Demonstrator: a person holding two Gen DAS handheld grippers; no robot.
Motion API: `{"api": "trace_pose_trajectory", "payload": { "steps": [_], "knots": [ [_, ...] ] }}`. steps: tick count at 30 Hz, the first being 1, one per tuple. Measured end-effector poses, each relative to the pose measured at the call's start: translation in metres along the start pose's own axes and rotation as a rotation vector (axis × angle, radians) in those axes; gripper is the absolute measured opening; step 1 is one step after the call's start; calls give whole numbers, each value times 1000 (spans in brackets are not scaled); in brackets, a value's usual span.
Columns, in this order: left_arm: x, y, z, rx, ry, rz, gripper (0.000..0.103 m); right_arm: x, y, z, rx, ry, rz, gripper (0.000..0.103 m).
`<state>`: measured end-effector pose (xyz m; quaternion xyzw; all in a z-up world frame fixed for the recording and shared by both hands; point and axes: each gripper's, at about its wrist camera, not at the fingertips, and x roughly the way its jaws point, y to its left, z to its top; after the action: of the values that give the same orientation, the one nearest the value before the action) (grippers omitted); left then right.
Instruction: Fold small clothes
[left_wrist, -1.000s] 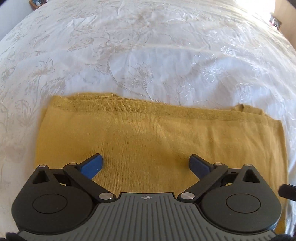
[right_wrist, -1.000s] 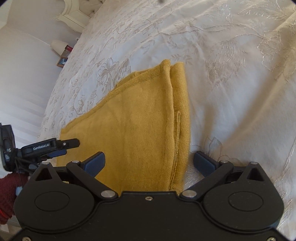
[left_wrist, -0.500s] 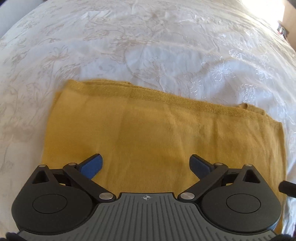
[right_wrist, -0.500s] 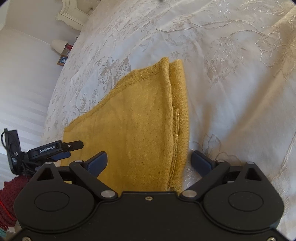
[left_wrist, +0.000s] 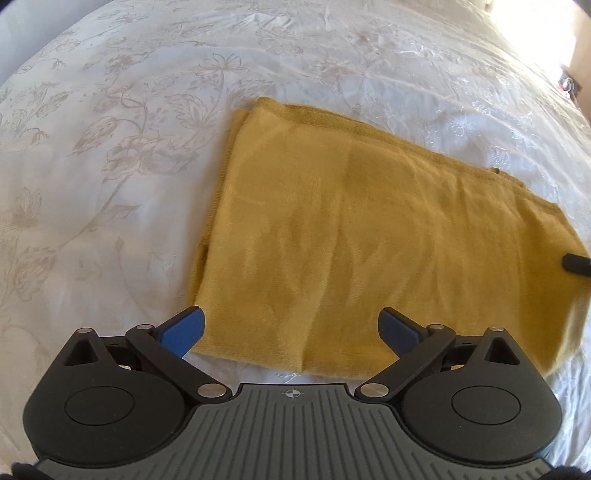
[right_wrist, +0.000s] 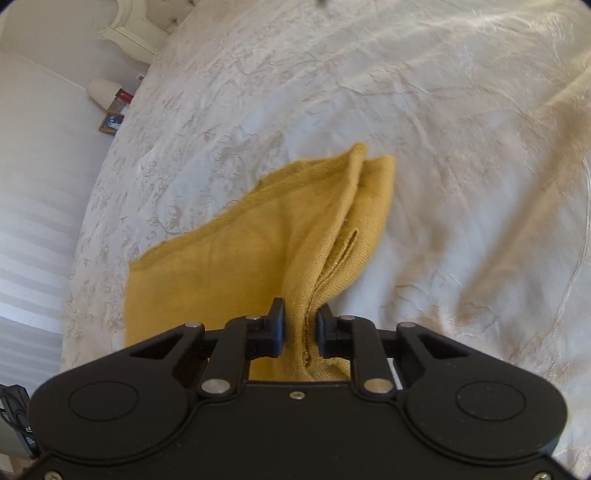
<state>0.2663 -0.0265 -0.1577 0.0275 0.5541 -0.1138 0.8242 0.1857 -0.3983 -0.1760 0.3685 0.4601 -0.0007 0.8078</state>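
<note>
The yellow garment (left_wrist: 369, 236) lies folded flat on the white embroidered bedspread (left_wrist: 129, 147), filling the centre and right of the left wrist view. In the right wrist view its layered edge (right_wrist: 332, 258) now rises off the bedspread at lower centre. The right gripper (right_wrist: 301, 328) has just been closing, and its jaws are now clamped on that bunched edge, where a second ago they stood wide apart over flat cloth. The left gripper (left_wrist: 291, 328) has slid towards the garment's left end, jaws wide apart and holding nothing. The next fold looks begun.
</note>
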Motion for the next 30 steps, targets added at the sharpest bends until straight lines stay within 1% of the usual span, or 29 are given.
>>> {"api": "trace_pose_trajectory", "payload": {
  "steps": [5,8,9,10,11,12,13,16,18,22,23,24,26,28,29,30],
  "knots": [
    [-9,28,4,-9,-20,-59,102,6,72,5,-86,-2,15,23],
    [-13,48,6,-12,-26,-88,102,20,117,2,-122,-1,51,22],
    [-14,54,7,-9,-25,-94,102,27,131,1,-127,2,62,20],
    [-13,61,8,-6,-24,-97,102,35,143,-1,-129,7,82,15],
    [-14,67,8,-3,-24,-99,102,43,153,-3,-125,13,111,6],
    [-15,76,9,0,-25,-100,102,52,165,-6,-120,19,135,6],
    [-15,83,9,0,-23,-100,102,63,177,-9,-129,26,134,6],
    [-13,107,10,-5,-6,-102,102,96,214,-20,-211,52,96,7],
    [-13,122,11,-13,3,-114,102,110,227,-30,-235,58,79,13],
    [-12,142,19,-21,10,-148,102,112,239,-56,-325,43,-35,15],
    [-11,145,23,-24,9,-158,102,110,239,-63,-359,37,-79,30],
    [-11,145,26,-26,6,-165,102,106,238,-71,-402,31,-132,52],
    [-8,142,38,-16,-2,-192,102,101,235,-86,-477,18,-216,67],
    [-6,133,49,5,-10,-225,102,98,231,-100,-547,14,-309,66],
    [-4,127,55,20,-12,-248,102,97,231,-106,-578,13,-357,69],
    [-2,120,61,37,-6,-273,102,97,230,-112,-606,4,-401,76]
  ]
}}
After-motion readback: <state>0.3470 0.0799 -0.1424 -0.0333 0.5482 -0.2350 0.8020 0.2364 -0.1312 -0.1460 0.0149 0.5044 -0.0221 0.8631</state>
